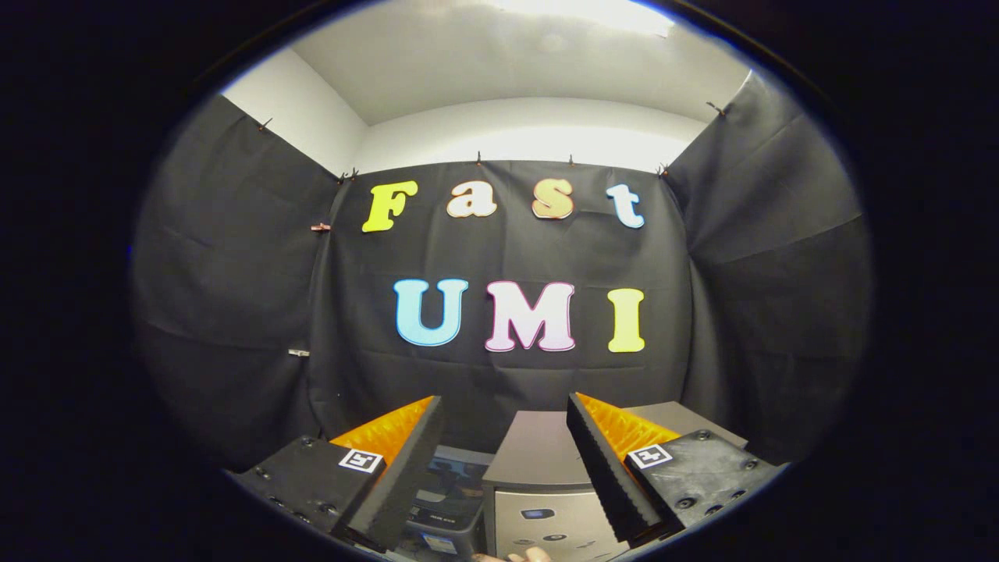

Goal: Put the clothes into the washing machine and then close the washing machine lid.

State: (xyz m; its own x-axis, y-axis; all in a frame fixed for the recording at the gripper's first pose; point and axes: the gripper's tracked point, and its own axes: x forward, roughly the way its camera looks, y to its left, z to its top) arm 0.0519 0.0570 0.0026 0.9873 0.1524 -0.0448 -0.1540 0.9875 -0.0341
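The gripper (506,406) is seen from behind, held level and aimed at the black cloth wall (507,257) of the booth. Its two fingers (597,460) are spread wide apart, and nothing is held between them. Each finger is shown as a black ribbed pad backed by orange plastic, with a small square black-and-white marker on its black base.

Below the fingers and between them, the washing machine (538,499) is seen from above and slightly in front. It is a grey, box-shaped appliance. Its lid (538,449) appears as a flat, plain grey-brown panel lying across the top; whether it is fully shut cannot be told from this angle. A lighter silver front panel with a few small dark controls is visible beneath the lid. The inside of the machine is hidden, so its contents cannot be told.

Just beside the machine, under the left finger, a dark bin (449,499) is partly visible. Dark shapes are seen inside it, but what they are cannot be made out.

At the lower edge, in front of the machine, the tips of a person's fingers (531,555) are glimpsed.
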